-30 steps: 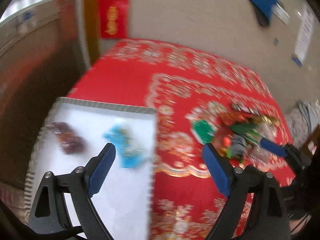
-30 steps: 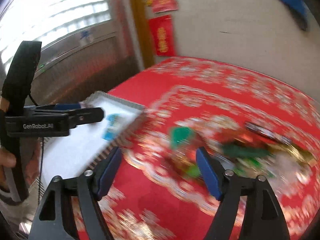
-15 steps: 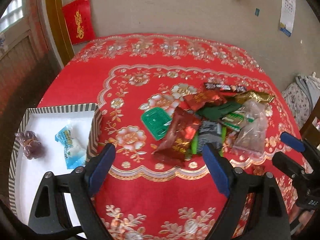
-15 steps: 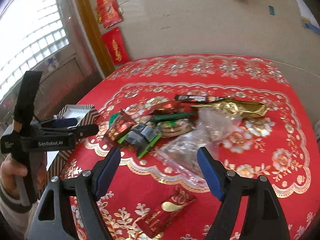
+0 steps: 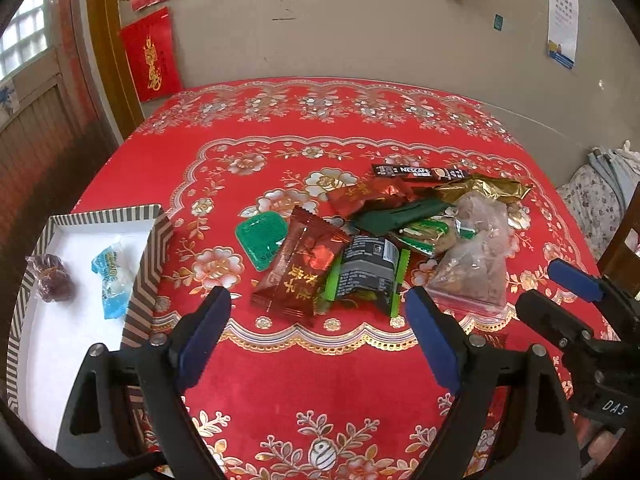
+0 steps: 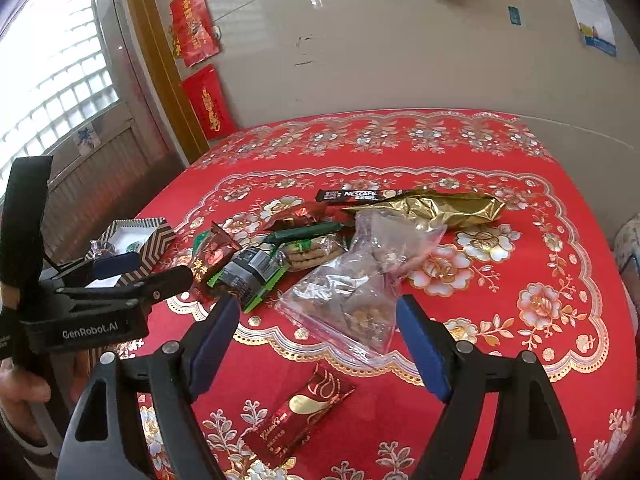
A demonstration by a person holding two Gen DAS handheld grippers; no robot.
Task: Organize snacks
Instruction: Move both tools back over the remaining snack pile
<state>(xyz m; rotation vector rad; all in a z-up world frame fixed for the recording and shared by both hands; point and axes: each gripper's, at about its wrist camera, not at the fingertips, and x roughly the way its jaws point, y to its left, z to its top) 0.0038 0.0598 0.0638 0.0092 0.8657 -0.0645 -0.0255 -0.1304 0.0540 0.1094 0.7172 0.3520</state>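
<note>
Red flowered cloth covers the worktop (image 5: 280, 380), snacks (image 5: 384, 232) heaped at 12 o'clock of both tongs. Left tongs (image 5: 316, 332) gape wide, empty, nearer the striped box (image 5: 148, 256) at 9 o'clock. Right tongs (image 6: 316, 336), wide, empty, straddle the clear bag (image 6: 352, 292).

Wrapped snacks (image 5: 372, 240) are lying heaped mid-counter; two more are sitting inside the striped tray (image 5: 148, 264) at left.

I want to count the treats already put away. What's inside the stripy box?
Inside the stripy box lie two treats: a dark purple wrapped sweet and a blue-and-white wrapped candy. The box's near end is hidden behind the left claw, so there could be more.
</note>
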